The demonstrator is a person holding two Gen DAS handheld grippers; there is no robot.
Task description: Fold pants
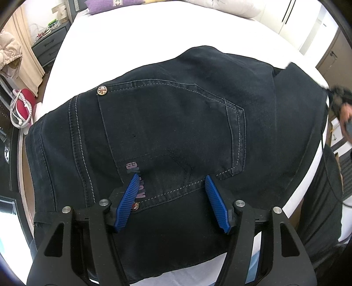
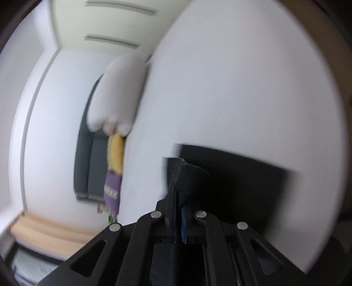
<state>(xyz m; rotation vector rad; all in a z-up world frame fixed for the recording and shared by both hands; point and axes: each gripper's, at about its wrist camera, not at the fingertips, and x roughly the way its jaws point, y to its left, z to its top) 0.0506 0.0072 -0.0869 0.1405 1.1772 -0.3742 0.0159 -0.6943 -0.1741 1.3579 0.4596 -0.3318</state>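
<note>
Dark navy jeans (image 1: 176, 123) lie on a white bed (image 1: 136, 41), seat side up with a back pocket and rivets showing. My left gripper (image 1: 172, 178) is open, its blue pads (image 1: 129, 202) spread just above the waistband and pocket edge, holding nothing. In the blurred, tilted right wrist view, my right gripper (image 2: 179, 198) is shut on a fold of the jeans fabric (image 2: 191, 176), lifted off the bed; more dark cloth (image 2: 237, 182) lies behind it. The right hand and gripper appear at the left wrist view's right edge (image 1: 343, 110).
Pillows (image 1: 231, 6) in white, purple and yellow sit at the bed's head. A dark dresser (image 1: 48, 44) and a red-and-white item (image 1: 22, 107) stand left of the bed. The person's dark-clothed legs (image 1: 319, 198) are at the right.
</note>
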